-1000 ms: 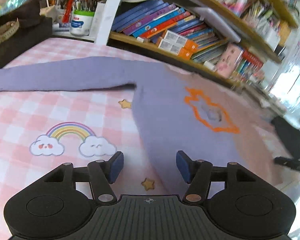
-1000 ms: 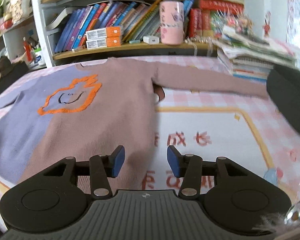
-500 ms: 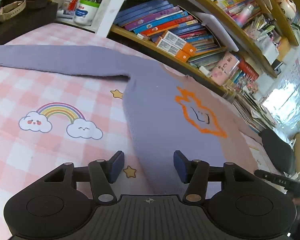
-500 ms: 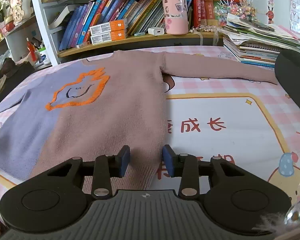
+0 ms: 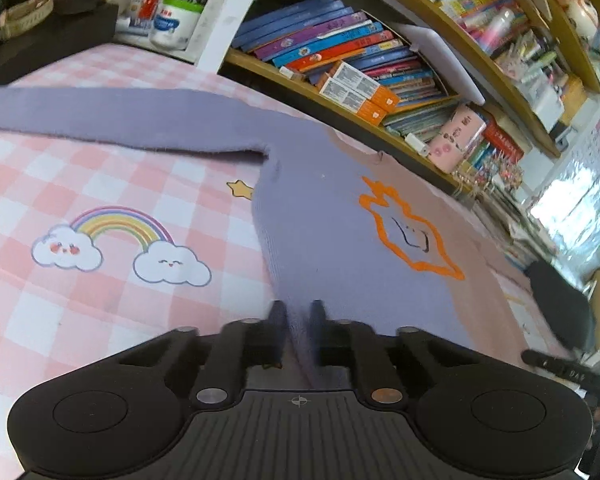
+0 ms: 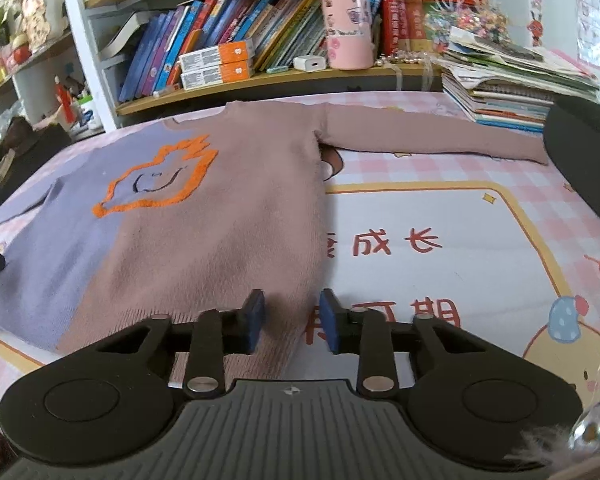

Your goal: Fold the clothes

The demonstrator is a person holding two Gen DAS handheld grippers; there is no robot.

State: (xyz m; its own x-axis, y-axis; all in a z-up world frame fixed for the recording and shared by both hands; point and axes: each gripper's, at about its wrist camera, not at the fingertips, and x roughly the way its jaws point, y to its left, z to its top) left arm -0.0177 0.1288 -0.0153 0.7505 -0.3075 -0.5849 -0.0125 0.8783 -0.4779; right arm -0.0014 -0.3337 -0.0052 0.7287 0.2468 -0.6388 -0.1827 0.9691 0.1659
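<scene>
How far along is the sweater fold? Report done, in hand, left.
Done: the sweater lies flat, both sleeves spread; no fold yet. In hand: the left gripper is shut on the purple hem corner; the right gripper is closing around the brown hem corner. Left: every fold.

The sweater [image 6: 204,216] lies flat on the mat [image 6: 440,216], sleeves spread to either side, its neck toward the shelf [image 6: 268,80] behind. Books [image 6: 220,36] stand on that shelf, with a cup [image 6: 346,28] to their right and a stack of papers [image 6: 508,76] further right (resting at the mat's far corner). The left gripper [image 5: 298,320] sits at the hem's left corner, the right gripper [image 6: 292,320] at its right corner.
</scene>
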